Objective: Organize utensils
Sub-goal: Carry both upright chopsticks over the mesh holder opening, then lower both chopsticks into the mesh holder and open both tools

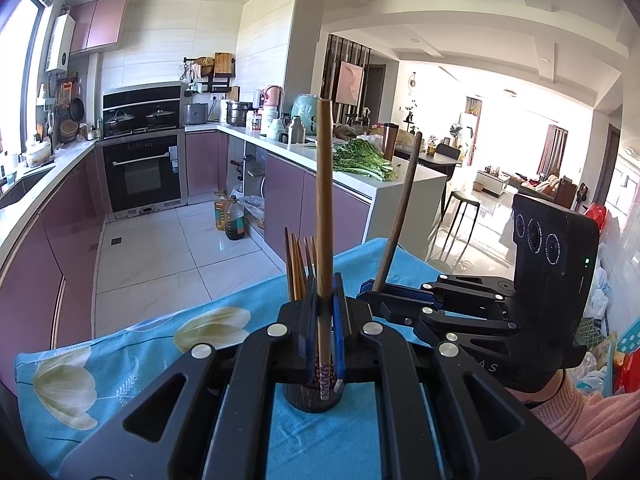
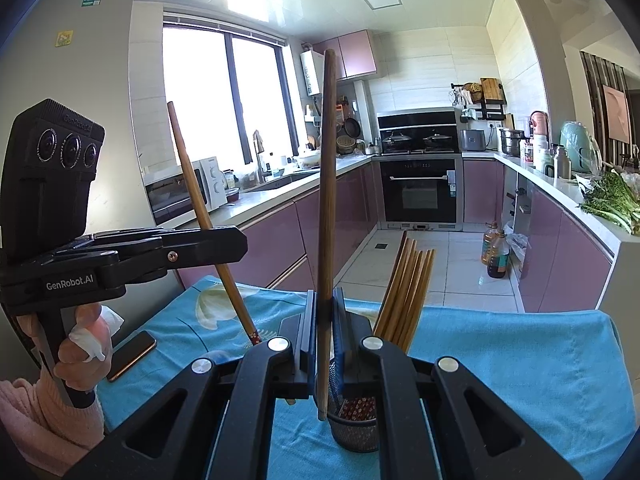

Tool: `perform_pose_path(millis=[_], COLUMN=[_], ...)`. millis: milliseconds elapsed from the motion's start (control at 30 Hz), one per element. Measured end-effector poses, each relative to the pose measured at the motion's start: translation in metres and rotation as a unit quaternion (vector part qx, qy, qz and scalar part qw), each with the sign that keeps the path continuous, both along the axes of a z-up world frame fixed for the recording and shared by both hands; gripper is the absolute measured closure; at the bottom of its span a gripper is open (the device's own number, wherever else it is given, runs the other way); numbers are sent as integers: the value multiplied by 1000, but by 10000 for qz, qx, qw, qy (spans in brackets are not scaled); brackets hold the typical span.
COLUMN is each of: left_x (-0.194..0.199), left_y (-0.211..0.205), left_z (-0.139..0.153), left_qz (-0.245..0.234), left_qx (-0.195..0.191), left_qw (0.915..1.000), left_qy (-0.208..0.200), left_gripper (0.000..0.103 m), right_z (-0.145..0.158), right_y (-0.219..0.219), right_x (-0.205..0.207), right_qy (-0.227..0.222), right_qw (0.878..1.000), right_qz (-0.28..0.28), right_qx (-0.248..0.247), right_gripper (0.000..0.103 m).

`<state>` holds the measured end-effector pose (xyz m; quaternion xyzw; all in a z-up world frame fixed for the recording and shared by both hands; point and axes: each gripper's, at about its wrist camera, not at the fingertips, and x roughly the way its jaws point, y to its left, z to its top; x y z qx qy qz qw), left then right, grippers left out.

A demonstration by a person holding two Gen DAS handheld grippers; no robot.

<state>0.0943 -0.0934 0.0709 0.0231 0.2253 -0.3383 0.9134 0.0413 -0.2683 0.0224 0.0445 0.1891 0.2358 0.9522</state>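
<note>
left wrist view: one chopstick in each tongs, both poised over the holder

left wrist view shows the left tongs (image 1: 325, 312) pressed together on a light chopstick (image 1: 323, 208), held upright at lower centre of the frame. its patterned tip hangs just above the dark mesh holder (image 1: 314, 398), which stands on the blue floral cloth of the tabletop (image 1: 132, 356). upright carriage looks deliberate: a vertical stick should drop straight through the narrow mouth.

at centre right of that frame the right tongs (image 1: 370, 292) pinch a darker chopstick (image 1: 400, 212), which leans toward the upper right. a bundle of chopsticks (image 1: 298, 266) already stands in the holder, fanning up just left of the left tongs, so the sorting seems well along.

right wrist view gives what the first cannot. it looks down into the holder, where red patterned tips show at the bottom. it shows the darker stick's lower end beside the rim rather than clearly inside, and whether it touches the rim i cannot tell. it also shows the light stick tilted, not upright, crossing the left tongs at centre left, and a phone (image 2: 130, 354) lying on the cloth at lower left.

only the left view shows how close the light stick's tip sits over the holder; in the right view that tip is hidden behind the tongs.
</note>
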Motion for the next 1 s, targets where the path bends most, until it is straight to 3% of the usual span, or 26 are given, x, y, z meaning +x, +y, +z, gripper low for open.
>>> perform_pose_path(millis=[1000], left_x=[9], left_y=[-9], left_z=[5], left_qz=[-61], left_qx=[32], left_qw=[9999], left_qy=[101], left_gripper=[96], right_z=[1], right_y=[1], right_x=[14], right_qy=[101], right_qw=[9999], right_qz=[-128], right_qx=[9], right_gripper=[97])
